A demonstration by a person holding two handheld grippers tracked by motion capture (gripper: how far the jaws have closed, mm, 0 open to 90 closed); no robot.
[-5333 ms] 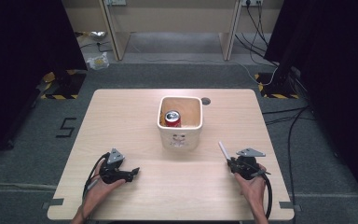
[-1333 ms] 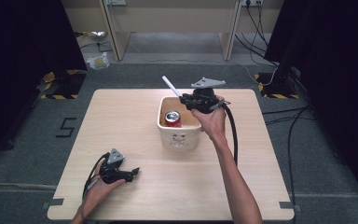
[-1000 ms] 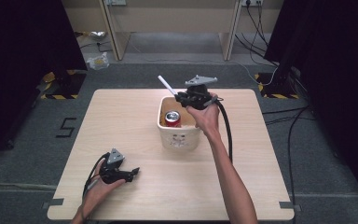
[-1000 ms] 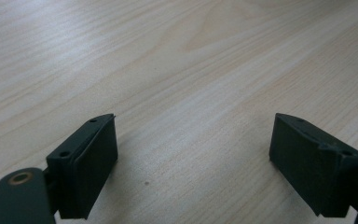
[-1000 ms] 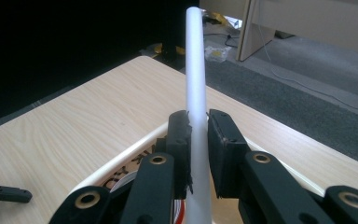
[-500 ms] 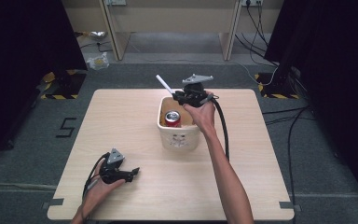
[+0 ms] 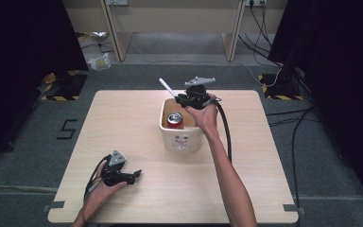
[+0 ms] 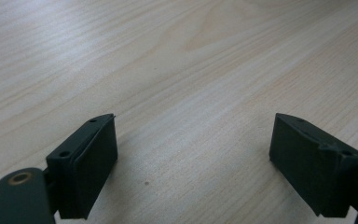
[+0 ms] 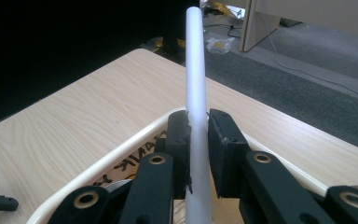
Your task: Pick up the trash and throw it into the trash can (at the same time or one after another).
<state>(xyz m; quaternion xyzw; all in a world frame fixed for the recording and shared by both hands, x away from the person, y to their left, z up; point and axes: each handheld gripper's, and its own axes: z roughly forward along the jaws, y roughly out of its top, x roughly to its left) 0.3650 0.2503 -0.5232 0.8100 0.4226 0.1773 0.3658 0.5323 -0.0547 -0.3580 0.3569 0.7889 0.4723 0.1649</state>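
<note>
Writing shows in black on the cream tub [image 7: 182,142] (too small to read), and a black "5" [image 7: 68,128] is taped on the floor at the table's [image 7: 123,123] nine o'clock. Right gripper [image 9: 197,135] pinches a white straw [image 9: 196,70] above the tub's far rim, the straw pointing to eleven o'clock over a red can [image 7: 175,120]. Left gripper [image 8: 193,158] rests with jaws wide apart at seven o'clock, holding nothing.
</note>
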